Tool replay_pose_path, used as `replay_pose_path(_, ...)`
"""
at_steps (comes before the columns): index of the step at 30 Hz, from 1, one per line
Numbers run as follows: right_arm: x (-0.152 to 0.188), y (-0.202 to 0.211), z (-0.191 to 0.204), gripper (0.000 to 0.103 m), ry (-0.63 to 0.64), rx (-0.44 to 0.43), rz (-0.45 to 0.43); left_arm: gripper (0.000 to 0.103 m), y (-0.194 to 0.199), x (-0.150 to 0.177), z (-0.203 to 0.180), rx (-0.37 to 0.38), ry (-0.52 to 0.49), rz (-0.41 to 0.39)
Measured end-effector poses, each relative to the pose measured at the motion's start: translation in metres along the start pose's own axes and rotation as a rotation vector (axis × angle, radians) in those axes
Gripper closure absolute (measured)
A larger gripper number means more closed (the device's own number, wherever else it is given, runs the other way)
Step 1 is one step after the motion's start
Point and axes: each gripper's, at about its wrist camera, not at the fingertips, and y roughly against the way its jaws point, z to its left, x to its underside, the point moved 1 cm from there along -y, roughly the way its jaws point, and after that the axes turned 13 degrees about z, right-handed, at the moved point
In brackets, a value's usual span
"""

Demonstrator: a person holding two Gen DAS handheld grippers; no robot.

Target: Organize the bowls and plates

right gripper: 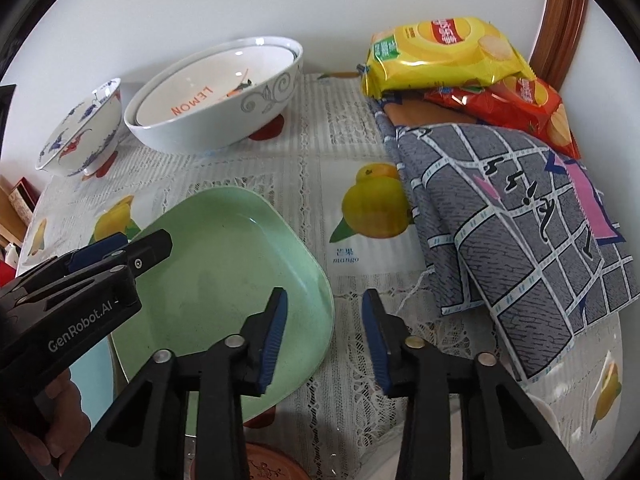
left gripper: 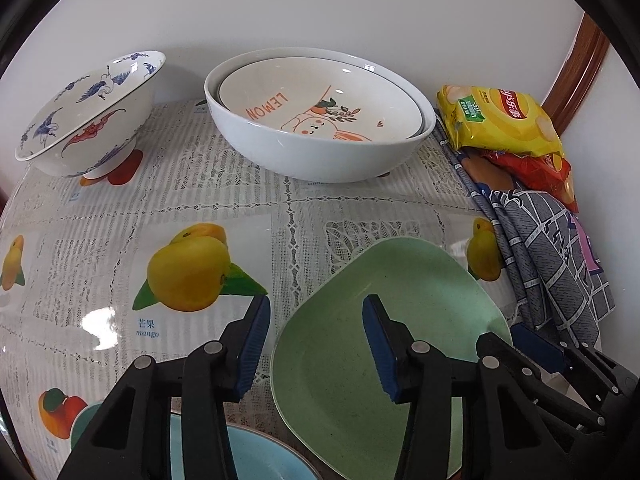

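Green plate (left gripper: 360,320) sits nearest, on the fruit-print tablecloth (left gripper: 120,208), both grippers straddling opposite edges. Left gripper (left gripper: 316,344) and right gripper (right gripper: 325,336) each have fingers spread, one inside the rim, one outside, not yet pinching. It looks like light, stiff, slick plastic; the raised rim seems the best hold. It's squarish, pale, speckled. Beyond it stands a white bowl (left gripper: 320,152) holding a lemon dish (left gripper: 320,100); farther left, a blue-patterned bowl (left gripper: 92,116).
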Motion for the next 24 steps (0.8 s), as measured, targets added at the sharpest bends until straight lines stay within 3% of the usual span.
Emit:
replay_pose_path(5,-0.001,-0.01,-0.002,0.086,-0.026,-0.019,0.042,0.068,-0.006,0.0,-0.001,-0.008,-0.002,0.016)
replay_pose_path(10,0.001,-0.01,-0.003,0.092,-0.042,-0.019,0.021,0.082,-0.009,-0.001,-0.002,-0.045,-0.016,0.015)
replay_pose_path(14,0.003,-0.003,-0.005,0.097,-0.039,-0.01,-0.024,0.083,-0.009,-0.002,0.002,-0.03,-0.011,0.011)
replay_pose_path(24,0.008,0.018,-0.009,0.098,-0.049,-0.035,-0.095,0.084,0.016,0.003,0.003,-0.01,-0.019,-0.034)
